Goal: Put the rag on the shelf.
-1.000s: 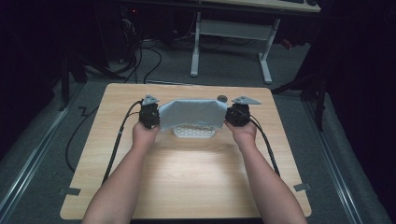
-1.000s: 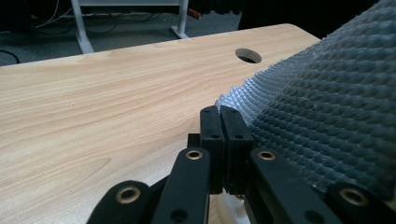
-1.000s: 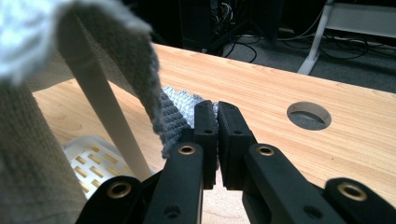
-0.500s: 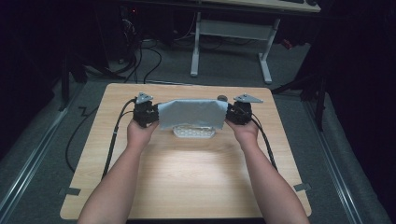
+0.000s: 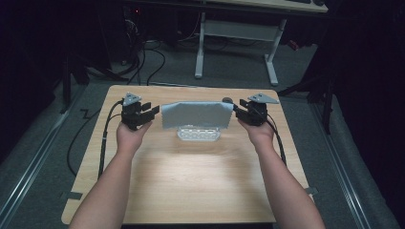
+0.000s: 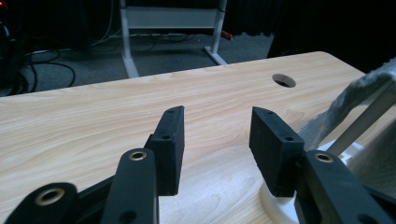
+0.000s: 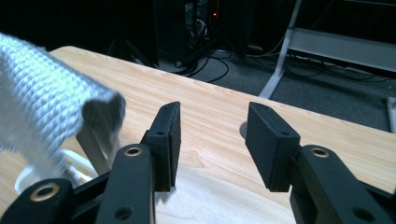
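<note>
The left tool [image 5: 154, 111] is seen at the far left part of the wooden counter [image 5: 191, 181], held in the left hand [image 5: 131, 133]. Its jaws stand apart with bare counter between them, as shown in the left gripper view [image 6: 217, 140]. Half a second ago this tool was closed on the left edge of the cloth; it is now recorded as released and drawn leftward, just clear of that edge.

The grey-blue woven cloth [image 5: 197, 115] is found draped over a white rack [image 5: 198, 134] at the middle of the far half of the counter. It hangs spread flat across the rack, where before it was held stretched between the two tools. A white upright of the rack is visible beneath the cloth in both gripper views [image 6: 362, 121] [image 7: 95, 149].

A round hole [image 5: 227, 100] in the counter is noted just behind the cloth's right upper corner.

The right tool [image 5: 237, 111], held in the right hand [image 5: 260, 131], is recorded just beside the cloth's right edge. Its jaws are likewise apart and empty in the right gripper view [image 7: 212, 140], the cloth [image 7: 51, 107] lying off to one side; it too was gripping the cloth earlier.
</note>
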Tool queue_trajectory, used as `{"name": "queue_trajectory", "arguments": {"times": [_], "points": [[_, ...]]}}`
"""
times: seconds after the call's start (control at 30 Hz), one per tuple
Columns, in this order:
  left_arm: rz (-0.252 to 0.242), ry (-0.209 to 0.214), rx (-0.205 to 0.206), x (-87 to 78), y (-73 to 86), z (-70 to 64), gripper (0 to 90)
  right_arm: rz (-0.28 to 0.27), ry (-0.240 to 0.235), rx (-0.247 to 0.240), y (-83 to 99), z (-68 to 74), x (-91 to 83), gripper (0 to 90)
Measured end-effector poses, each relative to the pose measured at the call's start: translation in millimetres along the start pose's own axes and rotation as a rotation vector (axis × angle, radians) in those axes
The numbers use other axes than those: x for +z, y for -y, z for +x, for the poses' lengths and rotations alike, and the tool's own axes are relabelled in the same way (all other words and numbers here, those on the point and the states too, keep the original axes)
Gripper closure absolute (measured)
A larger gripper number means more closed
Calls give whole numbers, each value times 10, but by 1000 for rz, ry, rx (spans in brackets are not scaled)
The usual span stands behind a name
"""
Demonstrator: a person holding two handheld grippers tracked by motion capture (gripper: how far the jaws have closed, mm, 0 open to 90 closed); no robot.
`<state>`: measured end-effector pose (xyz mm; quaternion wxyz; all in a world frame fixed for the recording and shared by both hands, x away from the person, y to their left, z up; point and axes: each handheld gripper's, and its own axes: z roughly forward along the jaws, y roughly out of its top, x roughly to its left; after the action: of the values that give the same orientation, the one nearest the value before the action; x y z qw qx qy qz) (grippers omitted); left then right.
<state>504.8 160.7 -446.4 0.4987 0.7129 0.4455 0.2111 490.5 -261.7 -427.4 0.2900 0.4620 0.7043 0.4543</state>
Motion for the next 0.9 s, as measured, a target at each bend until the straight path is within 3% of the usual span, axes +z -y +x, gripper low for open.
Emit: {"name": "queue_trajectory", "arguments": {"times": [0.4, 0.47, 0.57, 0.63, 0.8, 0.9], "points": [[-3, -29, -18, -307, 181, 115, 538, 12, 24, -30, 118, -32, -255, 561], [-5, -41, -2, -402, 236, 109, 527, -6, 29, -37, 167, -21, -353, 560], [-1, -41, -5, -461, 268, 106, 521, 5, 28, -43, 190, -10, -407, 548], [-7, -32, -12, -525, 302, 96, 514, -17, 35, -52, 221, 3, -476, 550], [1, -35, -2, -678, 377, 15, 489, 2, 28, -63, 257, 50, -638, 502], [-3, -35, -24, -784, 436, -43, 462, -25, 26, -81, 291, 92, -754, 498]]}}
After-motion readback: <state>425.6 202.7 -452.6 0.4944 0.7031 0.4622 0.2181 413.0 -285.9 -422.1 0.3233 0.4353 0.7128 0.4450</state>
